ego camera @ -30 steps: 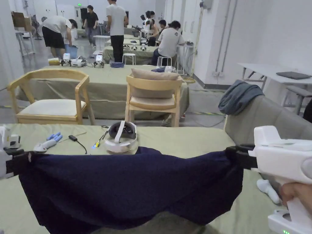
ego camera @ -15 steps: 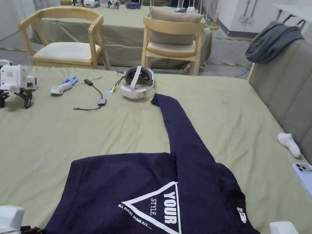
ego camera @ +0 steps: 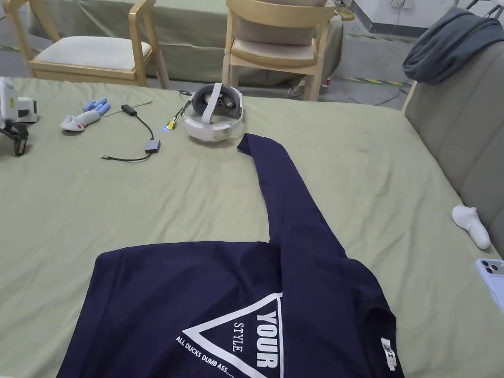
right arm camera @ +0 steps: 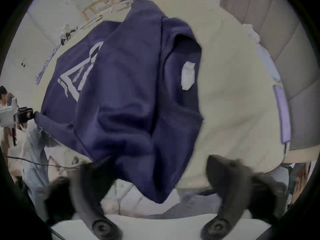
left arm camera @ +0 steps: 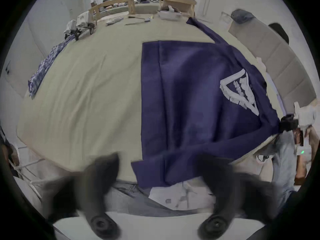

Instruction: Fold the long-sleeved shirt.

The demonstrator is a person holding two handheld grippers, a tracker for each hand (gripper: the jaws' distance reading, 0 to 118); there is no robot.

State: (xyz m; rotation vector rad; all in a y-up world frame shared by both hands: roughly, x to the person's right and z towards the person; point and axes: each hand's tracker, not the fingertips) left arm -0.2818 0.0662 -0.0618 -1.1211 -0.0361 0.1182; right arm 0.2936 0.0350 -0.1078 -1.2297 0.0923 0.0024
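Now the navy long-sleeved shirt (ego camera: 236, 295) lies spread on the green-covered table (ego camera: 98, 206), print side up, with its white triangle print (ego camera: 246, 339) near the person's edge. One sleeve (ego camera: 280, 187) runs straight away from the body of the shirt, and its cuff ends just beside a white VR headset (ego camera: 212, 120). The neck label (ego camera: 388, 352) shows white at the collar, on the right side of the shirt.

The near part of the shirt hangs over the table edge. In the left gripper view, the left gripper (left arm camera: 159, 162) has its jaws spread wide, and the hanging fabric sits loose between them. In the right gripper view, the right gripper (right arm camera: 158, 159) also has its jaws wide apart, with a fold of shirt drooping between them and not pinched. Both pairs of jaws are blurred.

Farther off on the table lie a dark cable with a small adapter (ego camera: 152, 145), a white controller (ego camera: 471, 225) and a pale phone (ego camera: 492, 280) by the right edge. A grey garment (ego camera: 443, 44) is draped over the padded seat back beyond.
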